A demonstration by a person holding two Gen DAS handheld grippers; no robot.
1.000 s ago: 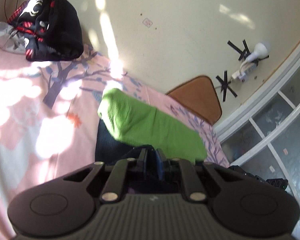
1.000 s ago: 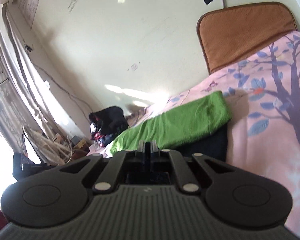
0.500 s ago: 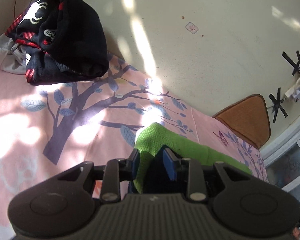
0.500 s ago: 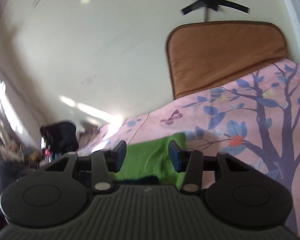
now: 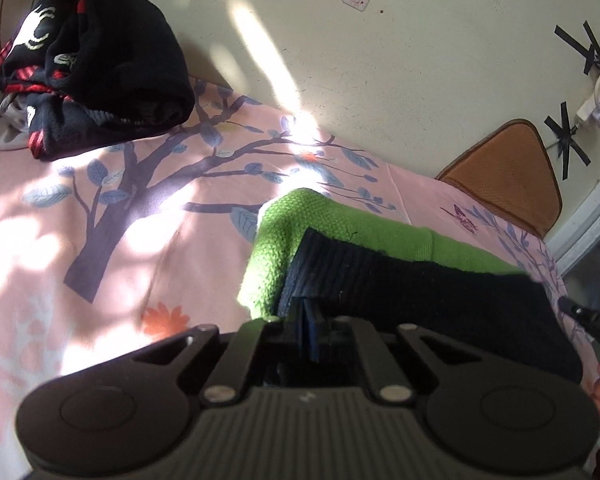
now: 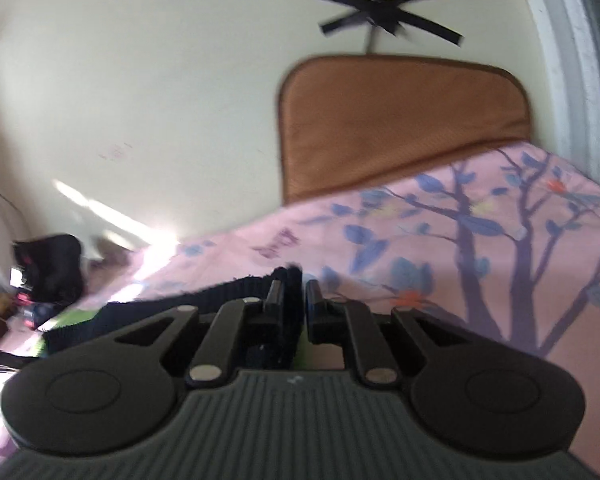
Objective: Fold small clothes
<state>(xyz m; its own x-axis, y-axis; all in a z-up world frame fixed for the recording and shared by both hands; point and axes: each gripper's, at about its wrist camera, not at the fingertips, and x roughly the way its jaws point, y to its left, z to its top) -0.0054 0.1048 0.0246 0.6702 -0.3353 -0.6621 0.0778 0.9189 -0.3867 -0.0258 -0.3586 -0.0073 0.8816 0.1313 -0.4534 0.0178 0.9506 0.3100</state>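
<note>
A small green knit garment (image 5: 284, 240) with a black ribbed part (image 5: 420, 288) lies on the pink tree-print bedsheet (image 5: 100, 240). In the left wrist view the black layer is folded over the green. My left gripper (image 5: 307, 312) is shut on the black edge at its near corner. In the right wrist view my right gripper (image 6: 292, 288) is shut on the black ribbed edge (image 6: 204, 300) and holds it just above the sheet (image 6: 500, 260). A strip of green (image 6: 76, 318) shows below it. The right gripper's tip (image 5: 580, 314) shows at the left view's right edge.
A black, red and white clothes pile (image 5: 92, 64) sits at the bed's far left against the wall. A brown cushion (image 5: 504, 168) leans on the wall at the bed's far right; it also shows in the right wrist view (image 6: 400, 128). A window frame (image 6: 572, 60) stands at right.
Both grippers opened half a second ago and have shut again on the black edge. The black layer now lies over the green, where the green was on top before.
</note>
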